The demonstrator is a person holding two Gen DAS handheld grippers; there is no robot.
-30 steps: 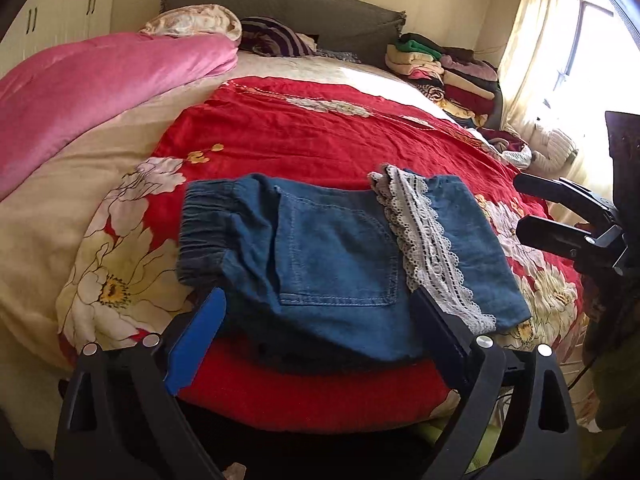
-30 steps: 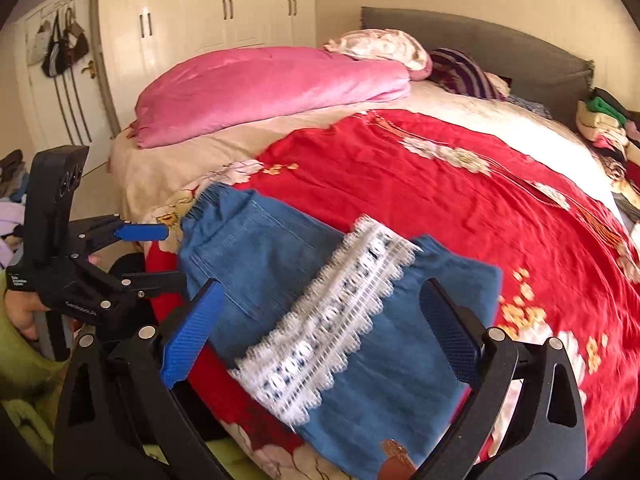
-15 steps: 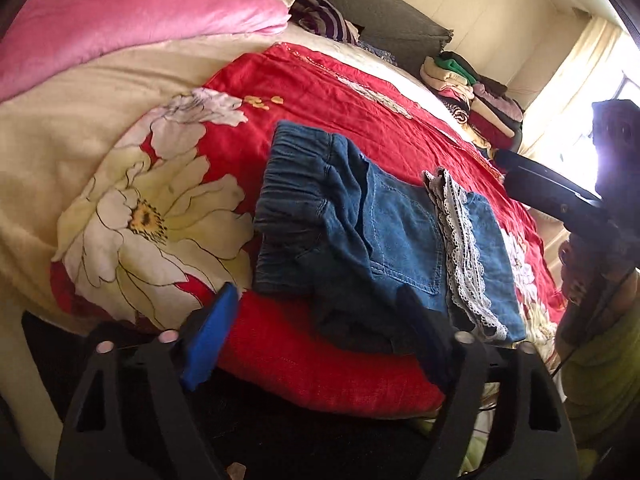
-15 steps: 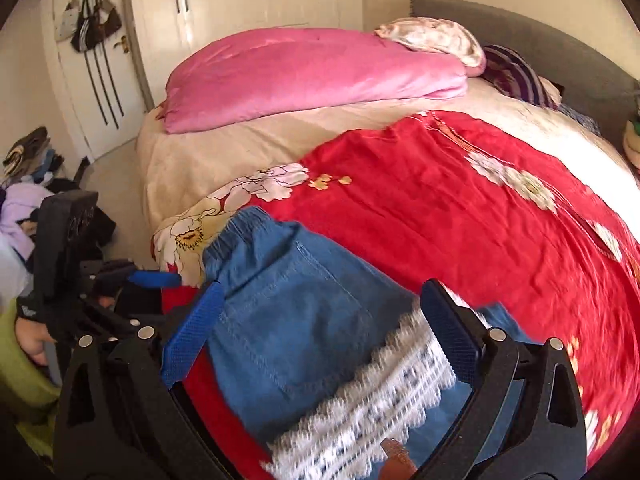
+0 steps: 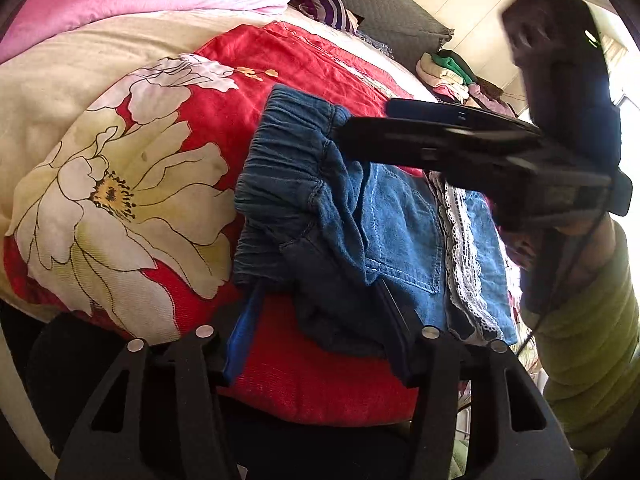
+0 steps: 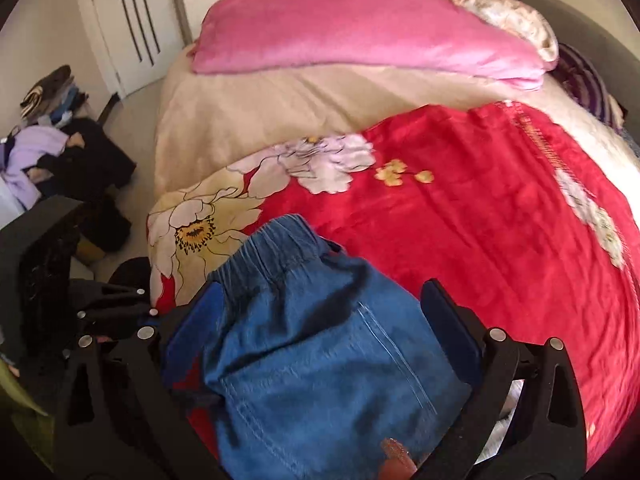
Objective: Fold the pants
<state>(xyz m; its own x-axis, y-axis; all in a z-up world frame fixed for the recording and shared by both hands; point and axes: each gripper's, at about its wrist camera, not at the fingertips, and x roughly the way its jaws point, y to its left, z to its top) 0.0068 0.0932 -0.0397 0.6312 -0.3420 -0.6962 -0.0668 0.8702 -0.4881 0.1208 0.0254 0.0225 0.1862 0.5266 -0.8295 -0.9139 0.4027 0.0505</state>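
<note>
Blue denim pants (image 5: 344, 216) with an elastic waistband and white lace trim (image 5: 460, 248) lie folded on the red flowered blanket (image 5: 248, 92) near the bed's front edge. My left gripper (image 5: 320, 320) is open, its fingers under and around the pants' near edge. My right gripper (image 6: 320, 320) is open and low over the waistband end of the pants (image 6: 312, 344). In the left wrist view the right gripper (image 5: 360, 124) reaches in from the right, its tips at the waistband's far corner.
A pink quilt (image 6: 360, 28) and pillows lie at the bed's head. Stacked folded clothes (image 5: 452, 76) sit at the far right. Clothes are piled on the floor (image 6: 48, 148) left of the bed, by the wardrobe doors.
My right gripper has swung left along the pants, from the lace end to the waistband. My left gripper has moved in close to the pants' near edge, and the denim there is now bunched.
</note>
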